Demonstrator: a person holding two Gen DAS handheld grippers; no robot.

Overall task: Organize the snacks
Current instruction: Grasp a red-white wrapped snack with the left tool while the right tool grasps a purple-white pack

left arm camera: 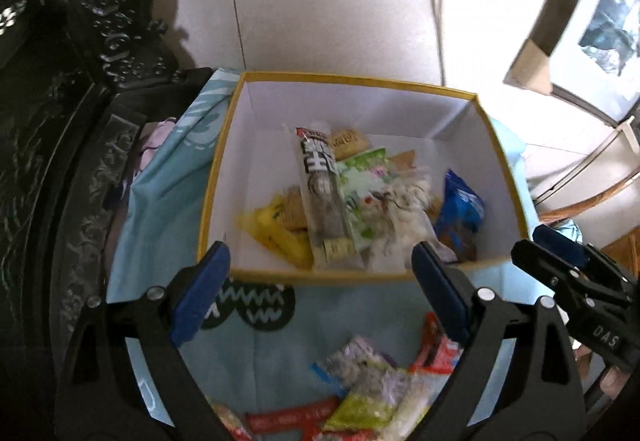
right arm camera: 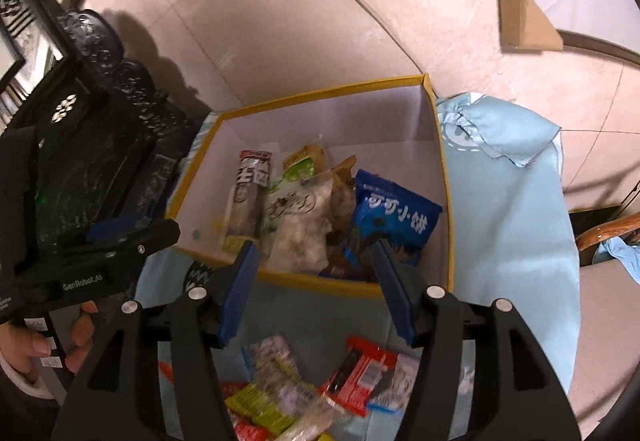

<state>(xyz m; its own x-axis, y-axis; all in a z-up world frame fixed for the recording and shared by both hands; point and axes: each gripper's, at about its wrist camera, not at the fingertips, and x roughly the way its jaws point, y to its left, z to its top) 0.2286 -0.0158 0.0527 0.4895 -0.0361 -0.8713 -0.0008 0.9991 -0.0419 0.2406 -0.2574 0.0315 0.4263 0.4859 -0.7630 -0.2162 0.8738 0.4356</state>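
A yellow-rimmed box [left arm camera: 486, 121] with white walls stands on a light blue cloth [left arm camera: 160, 193] and holds several snack packets: a long grey bar [left arm camera: 320, 193], yellow packets [left arm camera: 276, 233], a white bag [left arm camera: 400, 209] and a blue bag [left arm camera: 460, 209]. The box also shows in the right wrist view [right arm camera: 442, 177], with the blue bag [right arm camera: 392, 221]. My left gripper [left arm camera: 320, 289] is open and empty above the box's near rim. My right gripper [right arm camera: 314, 289] is open and empty, also at the near rim. Loose snacks [left arm camera: 360, 393] lie on the cloth below both grippers, and show in the right wrist view [right arm camera: 312, 389].
Dark carved furniture [left arm camera: 60, 121] stands at the left. Tiled floor [left arm camera: 320, 1] lies beyond the box. A cardboard piece [right arm camera: 524, 21] lies on the floor at the far right. A wooden chair part [right arm camera: 608, 233] is at the right edge.
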